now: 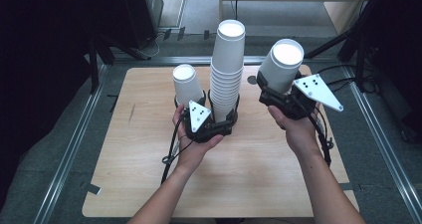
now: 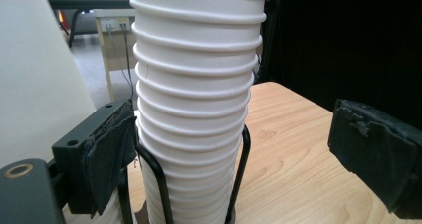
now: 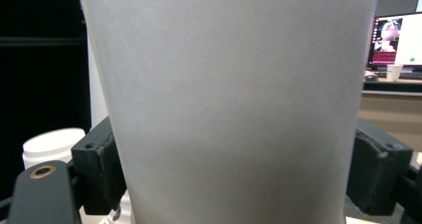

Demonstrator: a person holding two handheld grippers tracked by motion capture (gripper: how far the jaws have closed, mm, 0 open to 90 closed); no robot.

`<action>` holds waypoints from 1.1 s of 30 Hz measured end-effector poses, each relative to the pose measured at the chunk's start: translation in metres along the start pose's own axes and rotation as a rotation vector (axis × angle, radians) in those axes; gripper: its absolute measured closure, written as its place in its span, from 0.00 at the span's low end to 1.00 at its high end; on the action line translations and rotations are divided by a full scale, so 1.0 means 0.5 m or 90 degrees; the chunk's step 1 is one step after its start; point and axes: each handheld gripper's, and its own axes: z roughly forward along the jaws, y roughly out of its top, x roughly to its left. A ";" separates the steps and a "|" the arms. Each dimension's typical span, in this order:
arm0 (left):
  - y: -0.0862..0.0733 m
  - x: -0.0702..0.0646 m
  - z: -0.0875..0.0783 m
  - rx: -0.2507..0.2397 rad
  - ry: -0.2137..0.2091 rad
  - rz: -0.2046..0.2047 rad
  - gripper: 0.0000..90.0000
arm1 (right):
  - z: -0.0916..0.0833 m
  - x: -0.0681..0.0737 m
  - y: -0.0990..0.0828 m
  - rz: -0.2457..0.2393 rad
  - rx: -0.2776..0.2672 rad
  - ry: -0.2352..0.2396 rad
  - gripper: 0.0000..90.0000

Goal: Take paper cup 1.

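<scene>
1. Cups: a tall stack of paper cups [image 1: 227, 69] stands upside down, bases up, near the middle of the wooden table [image 1: 139, 174], seated in a black wire holder [image 2: 239, 169] at its foot.
2. Left gripper [image 1: 206, 115]: positioned at the near side of the stack's foot. Its jaws stand wide, one on either side of the stack. In the left gripper view the left pad [image 2: 107, 154] lies just beside the lower cups and the wire holder (contact cannot be confirmed), while the right pad [image 2: 373, 154] is well apart from the stack. Nothing is gripped.
3. A single cup [image 1: 187, 84], also upside down, stands just left of the stack, on the far side of the left gripper.
4. Right gripper [image 1: 271, 92]: to the right of the stack and clear of it, clamped on a separate paper cup [image 1: 281, 64]. The right gripper view shows both pads pressed against the cup's wall. This cup is held above the table, base up, tilted towards the far right.
5. A small white jar [image 3: 52, 144] appears at the lower left of the right gripper view, beyond the jaw.
</scene>
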 end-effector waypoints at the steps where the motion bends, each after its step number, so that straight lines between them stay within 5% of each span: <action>1: -0.002 0.001 -0.003 0.000 0.002 0.002 0.06 | -0.004 -0.001 -0.006 -0.001 0.000 -0.003 0.16; 19: -0.038 0.004 -0.054 0.015 -0.007 -0.003 0.06 | -0.063 -0.025 -0.098 0.004 0.030 -0.029 0.16; 26: -0.065 0.004 -0.077 0.031 -0.018 0.001 0.06 | -0.081 -0.020 -0.141 -0.042 0.045 -0.055 0.16; 33: -0.076 0.005 -0.094 0.035 -0.022 -0.003 0.06 | -0.096 -0.020 -0.169 -0.045 0.055 -0.052 0.16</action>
